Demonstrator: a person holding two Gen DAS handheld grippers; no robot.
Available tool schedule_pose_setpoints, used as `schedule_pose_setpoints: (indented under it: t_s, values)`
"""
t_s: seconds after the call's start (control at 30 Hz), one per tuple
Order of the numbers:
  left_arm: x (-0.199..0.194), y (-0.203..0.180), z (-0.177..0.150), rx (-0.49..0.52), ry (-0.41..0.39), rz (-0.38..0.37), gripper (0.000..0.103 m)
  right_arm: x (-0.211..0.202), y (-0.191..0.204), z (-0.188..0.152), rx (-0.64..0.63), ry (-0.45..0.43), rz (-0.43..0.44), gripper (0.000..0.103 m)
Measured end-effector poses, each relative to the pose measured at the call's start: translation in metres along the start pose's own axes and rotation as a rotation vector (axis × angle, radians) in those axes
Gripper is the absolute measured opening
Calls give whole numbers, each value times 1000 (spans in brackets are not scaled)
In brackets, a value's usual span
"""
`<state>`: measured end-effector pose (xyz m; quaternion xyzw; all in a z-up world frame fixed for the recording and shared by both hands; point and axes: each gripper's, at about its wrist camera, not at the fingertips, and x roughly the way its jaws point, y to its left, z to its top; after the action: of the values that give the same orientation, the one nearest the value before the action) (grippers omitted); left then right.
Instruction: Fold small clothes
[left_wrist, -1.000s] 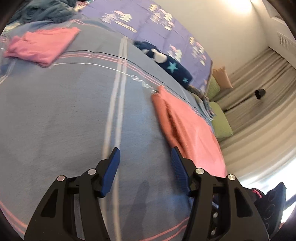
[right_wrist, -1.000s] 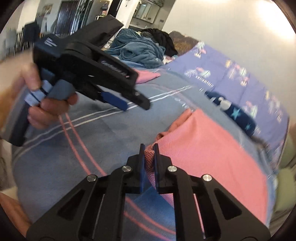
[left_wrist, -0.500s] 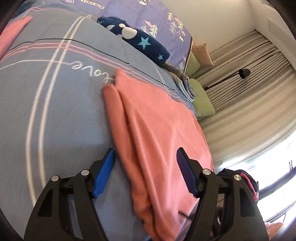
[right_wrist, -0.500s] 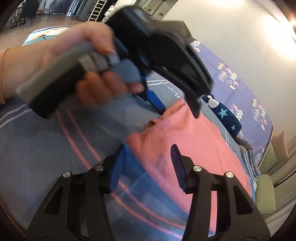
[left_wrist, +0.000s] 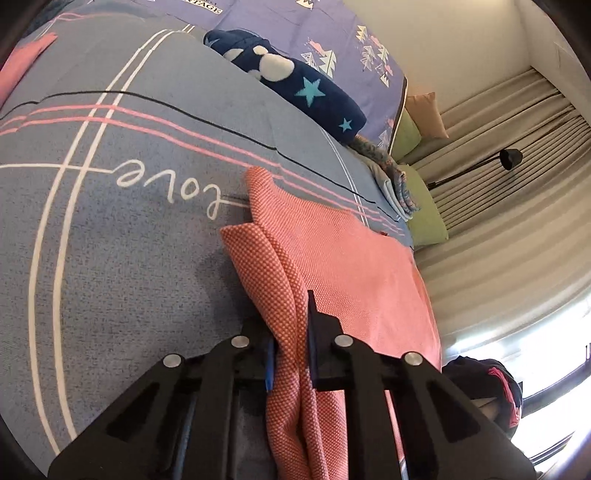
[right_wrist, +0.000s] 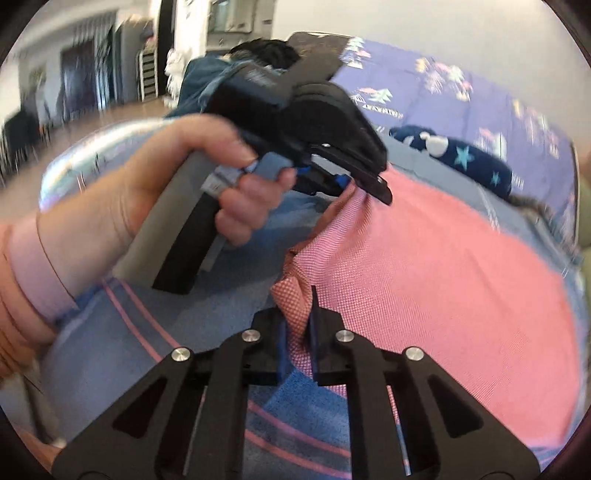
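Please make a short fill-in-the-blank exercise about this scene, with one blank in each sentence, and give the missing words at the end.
1. Both grippers are shut on the edge of the ____ cloth.
2. The white word written on the bedspread is "____".
3. The dark blue blanket near the pillows has light blue ____ on it.
4. The left gripper is held in a person's ____.

Missing words: pink; love; stars; hand

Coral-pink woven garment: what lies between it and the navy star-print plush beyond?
Only bare blue-grey bedspread with pink stripes separates the coral-pink woven garment from the navy star-print plush, left wrist view.
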<state>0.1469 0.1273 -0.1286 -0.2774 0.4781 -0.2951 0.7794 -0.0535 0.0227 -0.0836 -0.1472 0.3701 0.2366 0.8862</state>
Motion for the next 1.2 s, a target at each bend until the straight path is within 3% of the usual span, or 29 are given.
schedule_pose_setpoints:
  t_s: [0.3,0.6,1.2]
  values:
    - [-8,-28,6,52,-33,33,13,-21,-8,1,59,-53,19,9]
    - [-11,-85,13,182,-53,123,12,-46,-47,-2,213,-112,95,9]
    - [47,-188,19,291,-14,188,12,-108,-150,-49,446,-279,79,8]
